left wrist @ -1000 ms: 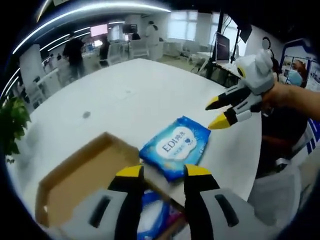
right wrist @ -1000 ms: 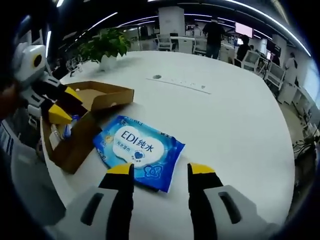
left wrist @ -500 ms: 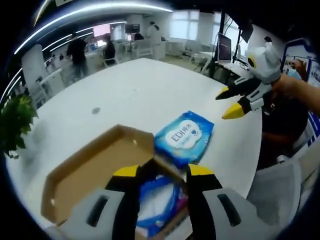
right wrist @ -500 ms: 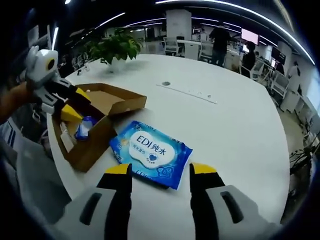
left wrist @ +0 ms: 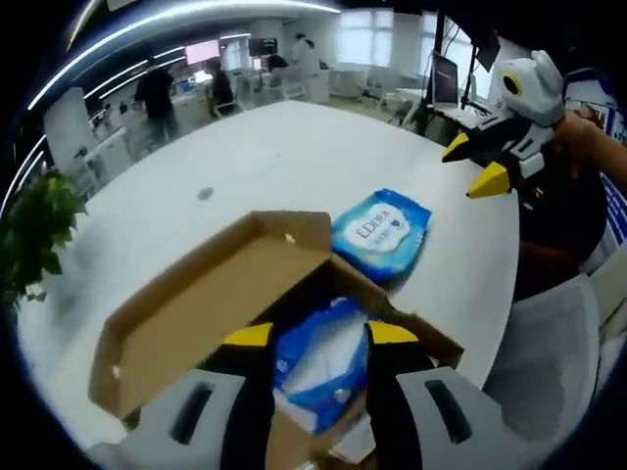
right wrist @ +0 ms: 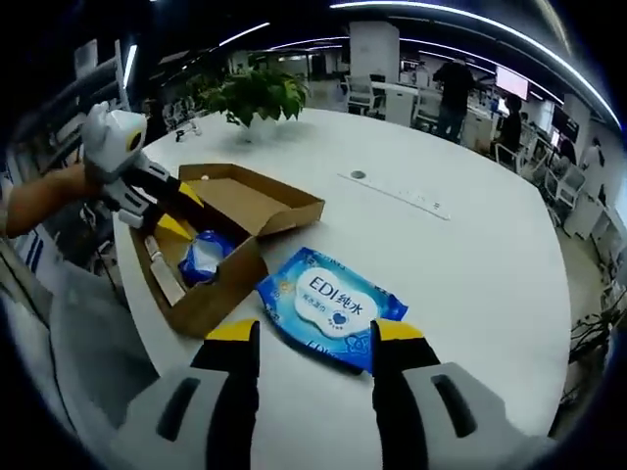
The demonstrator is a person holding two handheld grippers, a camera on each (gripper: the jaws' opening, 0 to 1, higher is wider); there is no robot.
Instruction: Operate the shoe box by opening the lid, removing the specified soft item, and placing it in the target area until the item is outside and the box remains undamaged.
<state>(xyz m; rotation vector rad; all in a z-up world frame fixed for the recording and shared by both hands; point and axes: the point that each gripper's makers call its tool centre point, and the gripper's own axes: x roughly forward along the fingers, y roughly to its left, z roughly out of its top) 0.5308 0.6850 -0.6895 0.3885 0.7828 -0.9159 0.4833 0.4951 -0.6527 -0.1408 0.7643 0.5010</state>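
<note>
I am pulling my right tongs back from the wipes pack, now lying on the tabletop beside the open box, released. My left tongs are hovering open over the box, where another blue pack remains, so removal looks done.

Your brown cardboard shoe box sits open at the table's near edge, lid flipped back. The blue wipes pack lies flat just beside it.

Wipes pack beside open shoe box
</note>
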